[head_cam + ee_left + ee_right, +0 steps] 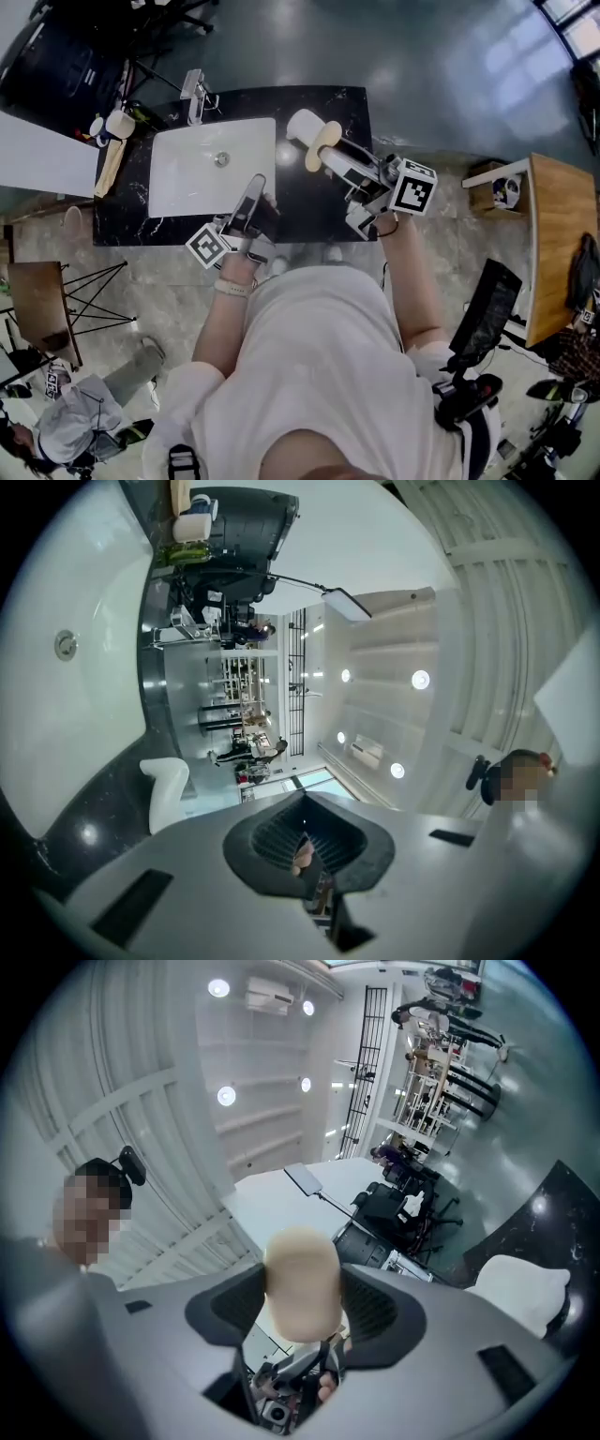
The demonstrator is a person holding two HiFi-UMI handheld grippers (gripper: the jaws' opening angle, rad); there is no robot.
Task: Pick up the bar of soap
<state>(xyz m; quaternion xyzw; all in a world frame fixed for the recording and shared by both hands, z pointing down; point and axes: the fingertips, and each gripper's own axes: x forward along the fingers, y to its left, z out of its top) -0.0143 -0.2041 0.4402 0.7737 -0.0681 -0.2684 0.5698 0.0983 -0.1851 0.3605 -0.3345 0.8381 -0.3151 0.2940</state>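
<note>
Clamped between the jaws of the right gripper (pixel 328 157) above the black counter (pixel 314 211) beside the sink (pixel 183 183), the bar of soap (pixel 302 1279) could squirt free if squeezed, while the left gripper (pixel 305 847) hangs closed, empty.

The black speckled stone surface (pixel 323 206) is polished and glossy, the white rectangular ceramic basin (pixel 187 178) smooth and shiny, the slim metal tap (pixel 194 94) bright. The cream oval bar of soap (pixel 302 1260) looks matt and waxy — the right gripper (pixel 302 1290) holding it is matt grey plastic with ribbed black pads (pixel 372 1312).
</note>
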